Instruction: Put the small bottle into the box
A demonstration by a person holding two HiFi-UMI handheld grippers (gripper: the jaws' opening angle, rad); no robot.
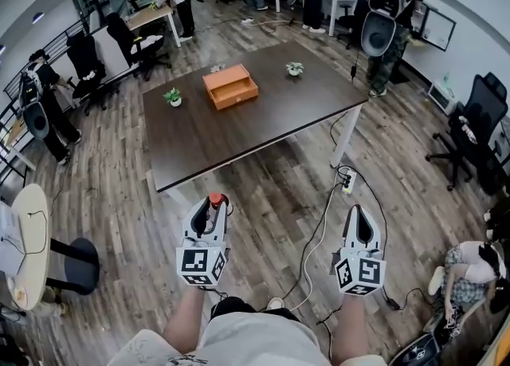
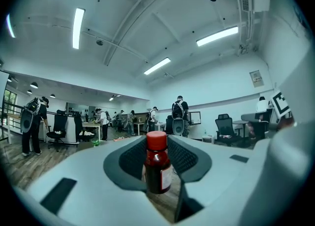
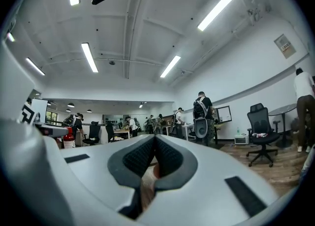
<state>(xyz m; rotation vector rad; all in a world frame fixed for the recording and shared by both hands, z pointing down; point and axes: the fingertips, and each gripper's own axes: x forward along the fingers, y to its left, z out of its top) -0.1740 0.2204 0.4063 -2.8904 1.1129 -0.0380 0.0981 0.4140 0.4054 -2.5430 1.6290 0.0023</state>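
Note:
My left gripper [image 1: 212,206] is shut on a small dark bottle with a red cap [image 1: 217,198], held upright over the wooden floor in front of the table. In the left gripper view the bottle [image 2: 157,168] stands between the grey pads [image 2: 130,158] of that gripper [image 2: 157,146]. The orange box [image 1: 230,87] lies on the dark brown table [image 1: 263,129], well ahead of both grippers. My right gripper [image 1: 358,213] hangs level to the right, away from the bottle. In the right gripper view its tips meet [image 3: 155,140] with nothing between them.
Two small potted plants [image 1: 174,98] [image 1: 294,69] stand on the table beside the box. Cables and a power strip [image 1: 347,182] lie on the floor near the table's white leg [image 1: 344,141]. Office chairs [image 1: 470,129], desks and several people ring the room.

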